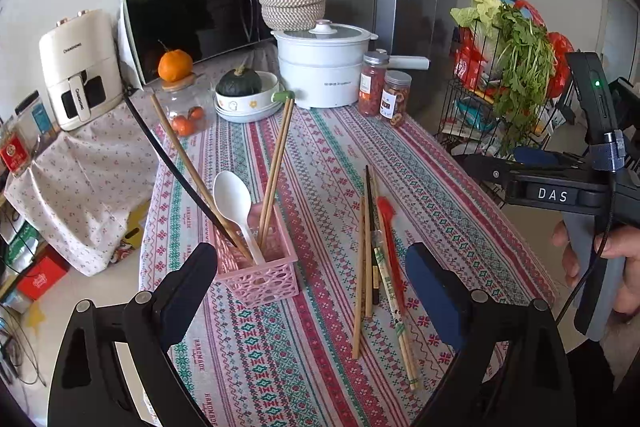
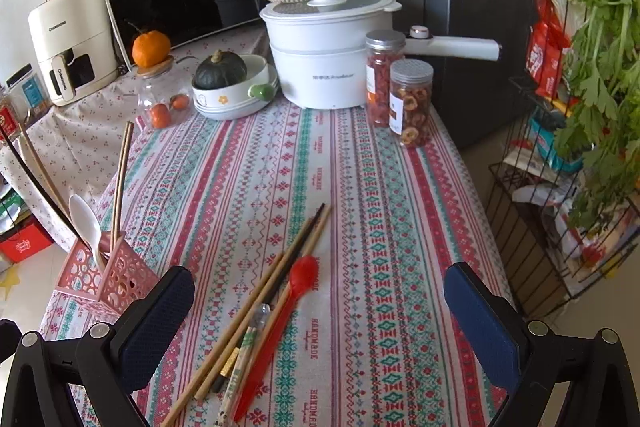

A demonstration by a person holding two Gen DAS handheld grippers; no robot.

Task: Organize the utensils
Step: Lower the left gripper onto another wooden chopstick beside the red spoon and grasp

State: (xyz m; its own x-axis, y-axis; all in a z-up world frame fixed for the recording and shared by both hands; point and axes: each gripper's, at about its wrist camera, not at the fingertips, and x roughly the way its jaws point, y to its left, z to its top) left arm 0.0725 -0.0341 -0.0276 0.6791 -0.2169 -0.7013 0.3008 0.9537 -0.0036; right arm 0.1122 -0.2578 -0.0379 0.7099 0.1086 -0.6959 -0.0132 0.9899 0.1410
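Showing right claw (image 1: 492,167) at right edge, left view only; both claws gaping, holding nothing; one red spoon (image 2: 276,323), one white spoon (image 1: 236,205).

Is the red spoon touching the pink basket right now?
Apart. The right wrist view shows patterned tablecloth between the red spoon and the pink basket.

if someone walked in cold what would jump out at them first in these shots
Probably the busy red-and-green patterned tablecloth, with a loose heap of chopsticks and a red spoon lying on it between the right gripper's open fingers. Near the cloth's left edge stands a pink lattice basket already holding chopsticks and a white spoon. At the back, a white electric pot sits beside two jars.
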